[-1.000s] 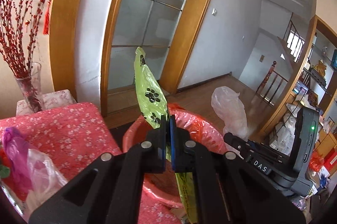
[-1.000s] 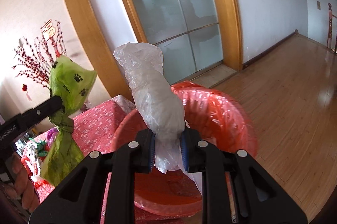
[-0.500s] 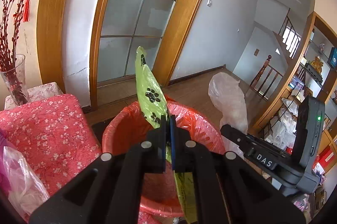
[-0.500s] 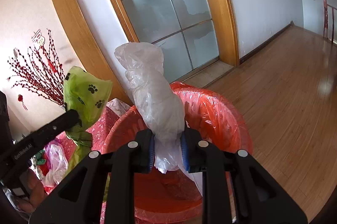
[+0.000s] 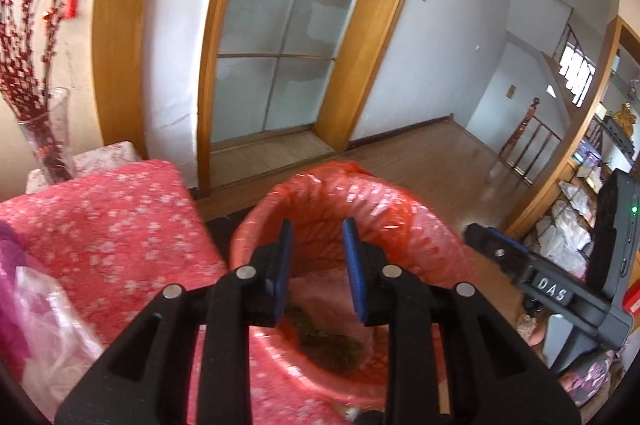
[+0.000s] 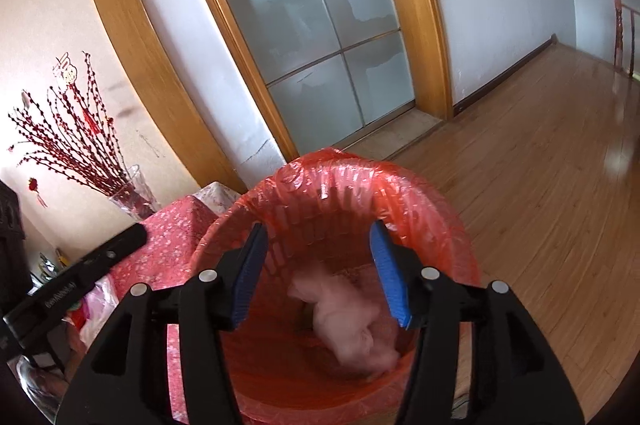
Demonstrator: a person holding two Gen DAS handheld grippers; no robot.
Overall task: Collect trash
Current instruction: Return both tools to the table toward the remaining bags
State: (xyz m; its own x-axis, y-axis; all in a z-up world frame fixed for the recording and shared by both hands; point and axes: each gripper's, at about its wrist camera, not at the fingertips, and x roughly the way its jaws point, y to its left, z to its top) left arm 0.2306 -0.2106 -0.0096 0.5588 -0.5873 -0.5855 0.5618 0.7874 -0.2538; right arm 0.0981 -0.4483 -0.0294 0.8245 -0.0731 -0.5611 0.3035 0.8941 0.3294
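A bin lined with a red bag (image 5: 360,193) (image 6: 420,193) stands on the floor beside the table. My left gripper (image 5: 316,237) is open and empty above the bin's mouth. A dark greenish wad (image 5: 332,341) lies at the bin's bottom, blurred. My right gripper (image 6: 320,245) is open and empty above the bin. A clear plastic bag (image 6: 348,321), blurred, is inside the bin below it. The right gripper's body (image 5: 552,289) shows at the right of the left wrist view, and the left gripper's finger (image 6: 80,269) at the left of the right wrist view.
A table with a pink flowered cloth (image 5: 100,217) stands left of the bin, with plastic bags (image 5: 44,325) on its near part. A glass vase of red branches (image 5: 44,133) (image 6: 128,197) stands behind it. A frosted glass door (image 5: 280,45) and wooden floor (image 6: 540,185) lie beyond.
Both grippers opened. The green paw-print bag left my left gripper and the clear plastic bag left my right gripper; both dropped into the red-lined bin.
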